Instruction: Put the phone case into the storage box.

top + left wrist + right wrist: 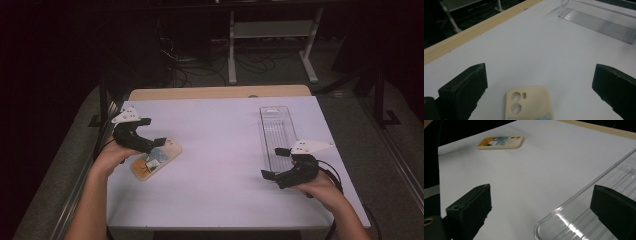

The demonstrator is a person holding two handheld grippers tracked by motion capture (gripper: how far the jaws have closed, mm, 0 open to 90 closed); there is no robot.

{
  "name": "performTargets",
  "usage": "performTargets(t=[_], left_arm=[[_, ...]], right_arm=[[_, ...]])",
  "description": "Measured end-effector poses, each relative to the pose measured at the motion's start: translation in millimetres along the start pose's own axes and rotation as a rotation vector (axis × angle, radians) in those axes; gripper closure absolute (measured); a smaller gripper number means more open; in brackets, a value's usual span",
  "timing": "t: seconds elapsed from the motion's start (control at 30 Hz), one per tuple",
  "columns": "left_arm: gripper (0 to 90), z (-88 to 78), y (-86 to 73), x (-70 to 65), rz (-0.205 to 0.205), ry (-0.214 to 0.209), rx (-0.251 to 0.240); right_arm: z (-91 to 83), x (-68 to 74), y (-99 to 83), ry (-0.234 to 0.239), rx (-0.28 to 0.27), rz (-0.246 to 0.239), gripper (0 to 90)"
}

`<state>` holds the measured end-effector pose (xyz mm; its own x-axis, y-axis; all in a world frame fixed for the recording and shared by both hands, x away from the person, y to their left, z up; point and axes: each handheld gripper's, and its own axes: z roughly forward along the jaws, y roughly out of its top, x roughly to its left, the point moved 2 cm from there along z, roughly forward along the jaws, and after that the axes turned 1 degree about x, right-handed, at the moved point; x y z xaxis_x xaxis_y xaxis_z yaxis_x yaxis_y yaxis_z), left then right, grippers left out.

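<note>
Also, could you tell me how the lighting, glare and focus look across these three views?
High view: table evenly lit, surroundings very dark. Left gripper view: phone case reasonably sharp, black jaws soft at their edges, clear tray slightly hazy. Right gripper view: bright glare streaks on the tray's near rim, jaws blurred.

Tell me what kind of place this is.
Likely a lab or recording workstation: a white-topped table holding just a phone case and clear tray, with loose cables on the dark floor behind.
</note>
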<state>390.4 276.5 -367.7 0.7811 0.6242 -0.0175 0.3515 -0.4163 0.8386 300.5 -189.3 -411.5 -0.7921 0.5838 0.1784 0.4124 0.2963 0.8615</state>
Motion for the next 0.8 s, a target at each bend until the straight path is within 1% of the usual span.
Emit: performTargets(t=[0.13,0.23,0.27,0.37,0.47,0.5,0.63,0.67,0.7,0.8], left_arm=[[0.0,-3.8,-1.7,6.1,-0.01,0.013,0.0],[0.0,-8.0,-3.5,10.4,-0.025,0.027,-0.005],[0.0,-11.6,-4.6,13.9,-0.029,0.033,-0.004],[0.0,-14.6,-5.6,16.5,-0.034,0.029,-0.007],[0.0,-18.6,-7.2,19.9,-0.028,0.038,-0.007],[0.0,-19.8,-7.7,20.5,-0.039,0.037,-0.011],[0.0,-23.8,-10.5,25.5,-0.046,0.036,-0.006],[0.0,-24.0,-11.0,26.3,-0.044,0.032,-0.015],[0.0,-24.5,-11.2,26.2,-0.054,0.032,-0.017],[0.0,-27.1,-11.5,27.5,-0.045,0.024,-0.008]], right_arm=[[0.1,0.1,0.0,-0.002,0.001,0.0,2.9],[0.0,0.2,0.0,-0.001,0.001,0.0,2.9],[-0.1,0.1,-0.1,0.0,0.0,0.001,2.9],[-0.1,-0.1,-0.1,0.0,-0.001,-0.001,2.9],[-0.2,-0.4,-0.1,0.002,-0.001,-0.001,2.9],[-0.2,-0.4,-0.1,0.002,-0.001,-0.001,2.9],[-0.3,-0.4,-0.1,0.003,-0.001,-0.001,2.9],[-0.3,-0.5,-0.2,0.003,-0.002,-0.001,2.9],[-0.3,-0.5,-0.1,0.003,-0.001,0.0,2.9],[-0.4,-0.6,-0.1,0.003,-0.003,0.001,2.9]])
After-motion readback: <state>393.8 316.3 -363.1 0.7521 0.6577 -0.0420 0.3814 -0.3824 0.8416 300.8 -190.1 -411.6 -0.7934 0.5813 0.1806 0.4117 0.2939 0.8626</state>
